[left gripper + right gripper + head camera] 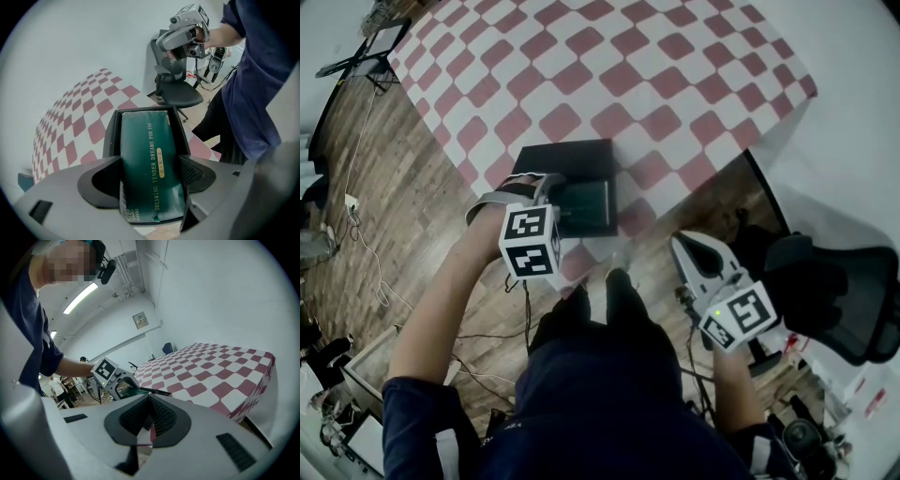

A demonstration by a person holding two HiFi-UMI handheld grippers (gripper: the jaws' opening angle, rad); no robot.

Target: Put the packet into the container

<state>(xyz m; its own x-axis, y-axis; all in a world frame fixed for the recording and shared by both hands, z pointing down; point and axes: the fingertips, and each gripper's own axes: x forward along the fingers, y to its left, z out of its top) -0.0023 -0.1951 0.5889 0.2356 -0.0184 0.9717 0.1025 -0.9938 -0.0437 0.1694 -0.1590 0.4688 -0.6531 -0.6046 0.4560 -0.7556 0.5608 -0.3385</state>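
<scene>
One packet | clamped in left hand-held gripper, far end in container | right hand-held gripper: jaws together

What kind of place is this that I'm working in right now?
Probably a lab or workshop room: a table under a red-and-white checked cloth, loose cables trailing over the wood floor, an office chair and a strip light overhead.

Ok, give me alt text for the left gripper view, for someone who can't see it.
The left gripper clamps a dark green packet with gold lettering, held over a black container on a red-and-white checked tablecloth. An office chair stands beyond it.
</scene>
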